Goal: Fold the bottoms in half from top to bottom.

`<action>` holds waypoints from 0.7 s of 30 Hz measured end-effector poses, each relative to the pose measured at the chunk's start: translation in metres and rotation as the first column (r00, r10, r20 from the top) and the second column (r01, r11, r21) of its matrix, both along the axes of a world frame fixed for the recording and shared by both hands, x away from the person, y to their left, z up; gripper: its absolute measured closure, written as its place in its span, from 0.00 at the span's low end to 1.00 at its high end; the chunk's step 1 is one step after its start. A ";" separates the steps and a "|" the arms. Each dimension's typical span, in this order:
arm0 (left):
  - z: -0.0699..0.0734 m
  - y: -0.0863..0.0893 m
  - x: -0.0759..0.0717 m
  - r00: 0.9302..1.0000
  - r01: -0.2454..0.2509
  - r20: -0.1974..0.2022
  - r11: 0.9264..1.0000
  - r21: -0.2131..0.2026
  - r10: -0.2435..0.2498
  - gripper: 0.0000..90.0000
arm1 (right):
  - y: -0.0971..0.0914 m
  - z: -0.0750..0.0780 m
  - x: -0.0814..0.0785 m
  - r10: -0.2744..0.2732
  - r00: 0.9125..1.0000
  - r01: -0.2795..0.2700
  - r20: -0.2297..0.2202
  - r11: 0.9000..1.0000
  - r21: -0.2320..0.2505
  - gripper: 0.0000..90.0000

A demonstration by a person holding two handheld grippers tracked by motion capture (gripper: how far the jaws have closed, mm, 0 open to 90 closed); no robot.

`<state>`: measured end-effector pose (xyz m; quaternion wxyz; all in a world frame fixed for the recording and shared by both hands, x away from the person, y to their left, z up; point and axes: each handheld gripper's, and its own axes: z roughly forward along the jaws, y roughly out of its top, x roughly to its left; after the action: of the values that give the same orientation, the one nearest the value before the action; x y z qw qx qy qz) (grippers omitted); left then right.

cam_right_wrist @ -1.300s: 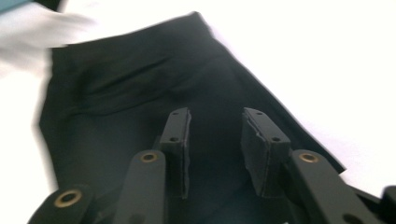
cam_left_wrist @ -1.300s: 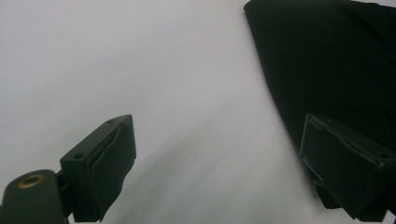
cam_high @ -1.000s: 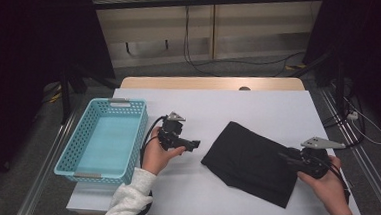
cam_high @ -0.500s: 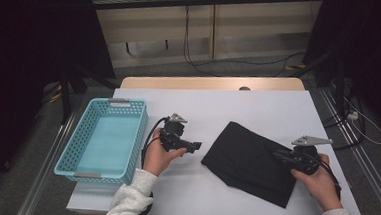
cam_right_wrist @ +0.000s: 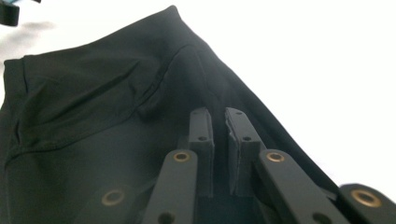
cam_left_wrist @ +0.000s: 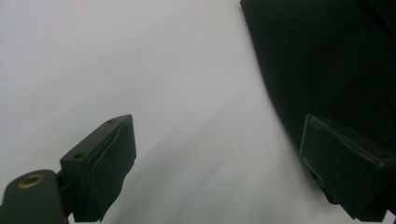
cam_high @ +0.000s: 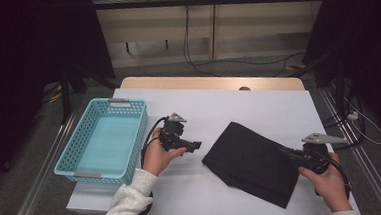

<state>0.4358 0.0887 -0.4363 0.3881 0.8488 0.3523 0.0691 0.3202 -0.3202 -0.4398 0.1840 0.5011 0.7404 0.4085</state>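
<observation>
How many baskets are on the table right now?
1. The light blue basket stands at the table's left edge, left of the left tongs and apart from the black cloth. The table top shows whole, so none seems hidden.

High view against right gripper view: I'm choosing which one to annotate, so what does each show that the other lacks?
High view alone: the pale blue perforated plastic basket at the table's left, the left gripper with jaws apart over bare white tabletop, and both hands. Right gripper view alone: seams and creases in the cloth, and the right gripper with jaws nearly together, having just closed, on the cloth's edge, apparently pinching it. Both share the folded black fabric garment on the white table.
</observation>
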 end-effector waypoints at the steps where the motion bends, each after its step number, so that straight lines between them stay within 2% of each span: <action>1: 0.000 0.000 0.000 1.000 -0.001 0.000 1.000 0.000 0.001 0.11 | -0.001 0.001 -0.001 -0.001 1.000 0.001 -0.001 1.000 0.003 0.91; 7: 0.000 -0.001 -0.001 1.000 -0.008 0.007 1.000 -0.004 0.008 0.11 | -0.010 0.003 -0.006 -0.018 1.000 0.018 -0.005 1.000 0.022 0.91; 14: 0.002 -0.001 -0.001 1.000 0.006 -0.001 1.000 0.001 -0.006 0.11 | -0.014 0.001 -0.008 -0.026 1.000 0.026 -0.015 1.000 0.010 0.91; 21: 0.002 -0.002 -0.002 1.000 0.006 0.009 1.000 0.001 -0.006 0.11 | -0.016 -0.001 -0.008 -0.032 0.999 0.032 -0.017 0.999 0.008 0.91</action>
<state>0.4340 0.0865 -0.4345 0.3898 0.8496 0.3479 0.0720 0.3119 -0.3357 -0.4409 0.1820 0.5171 0.7323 0.4041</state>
